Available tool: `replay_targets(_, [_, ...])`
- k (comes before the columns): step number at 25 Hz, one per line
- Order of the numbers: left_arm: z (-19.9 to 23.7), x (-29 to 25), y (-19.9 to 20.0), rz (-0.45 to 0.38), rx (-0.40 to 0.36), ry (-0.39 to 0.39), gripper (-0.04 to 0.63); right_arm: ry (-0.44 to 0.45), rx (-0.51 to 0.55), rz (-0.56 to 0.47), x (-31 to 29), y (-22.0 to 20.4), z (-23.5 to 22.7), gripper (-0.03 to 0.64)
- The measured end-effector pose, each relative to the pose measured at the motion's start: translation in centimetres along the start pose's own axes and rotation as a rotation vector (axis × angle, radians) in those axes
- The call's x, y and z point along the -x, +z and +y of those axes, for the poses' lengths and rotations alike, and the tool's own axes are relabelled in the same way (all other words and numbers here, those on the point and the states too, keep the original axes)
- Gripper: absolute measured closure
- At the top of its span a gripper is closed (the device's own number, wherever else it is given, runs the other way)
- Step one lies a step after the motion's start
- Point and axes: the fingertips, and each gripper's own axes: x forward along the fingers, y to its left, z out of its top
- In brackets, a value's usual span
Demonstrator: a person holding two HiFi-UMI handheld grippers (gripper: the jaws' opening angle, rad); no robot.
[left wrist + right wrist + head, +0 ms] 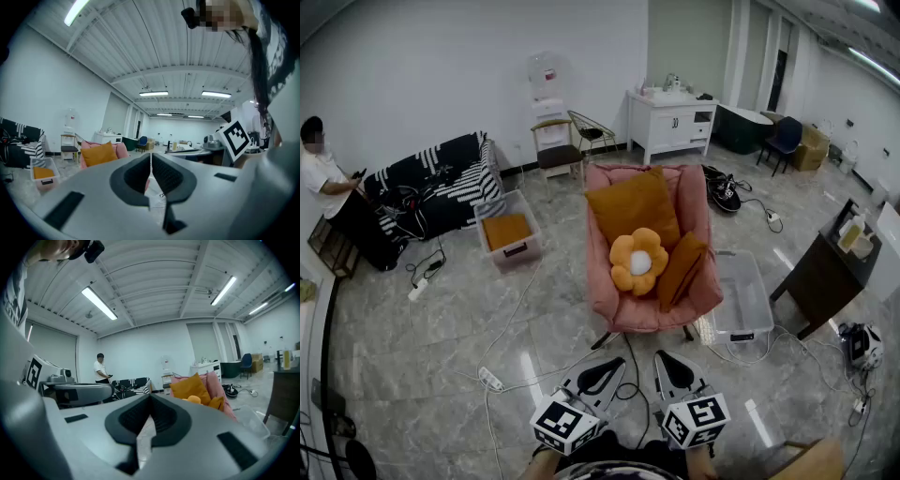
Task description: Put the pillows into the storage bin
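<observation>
3 pillows lie on the pink chair in the middle of the head view. A big orange pillow leans on the chair back. A flower pillow sits in front of it on the seat. A small orange pillow is propped at the seat's right side, touching the flower pillow.

A clear bin stands on the floor just right of the chair and looks empty. A second bin, left of the chair and near the striped sofa, already holds something orange, probably a pillow.

The left gripper and right gripper sit at the bottom edge of the head view, side by side and well apart from the chair. In each gripper view the fingers are closed together with nothing between them.

The step in hand looks like the approach: none of the 3 pillows on the chair is picked up yet. The next move calls for stepping up to the chair and opening a gripper. It should then pinch a pillow by a corner or edge, since the stuffing will give under the fingers. The flower pillow lies in front and seems the easiest first pick. The clear bin is the nearest drop. Cables trail across the floor in front of the chair and need care underfoot.
</observation>
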Motion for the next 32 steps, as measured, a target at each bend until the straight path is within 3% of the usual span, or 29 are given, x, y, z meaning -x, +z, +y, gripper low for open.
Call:
replay_targets(11, [1.4, 0.0, -0.7, -0.001, 0.015, 0.009, 0.575, 0.013, 0.038, 0.010, -1.5, -0.5, 0.4, 0.617])
replay_targets(20, [4.2, -1.5, -2.0, 0.027, 0.052, 0.045, 0.575, 0.010, 0.004, 0.037, -3.7, -1.2, -1.8, 0.617])
replay_targets(26, [6.6, -5.5, -2.3, 0.047, 0.082, 0.073, 0.575, 0.007, -0.017, 0.066, -6.2, -1.5, -5.8, 0.617])
replay_targets(32, [8.1, -13.3, -2.8, 0.090, 0.089, 0.068, 0.575, 0.005, -0.057, 0.088, -9.8, -1.1, -13.2, 0.617])
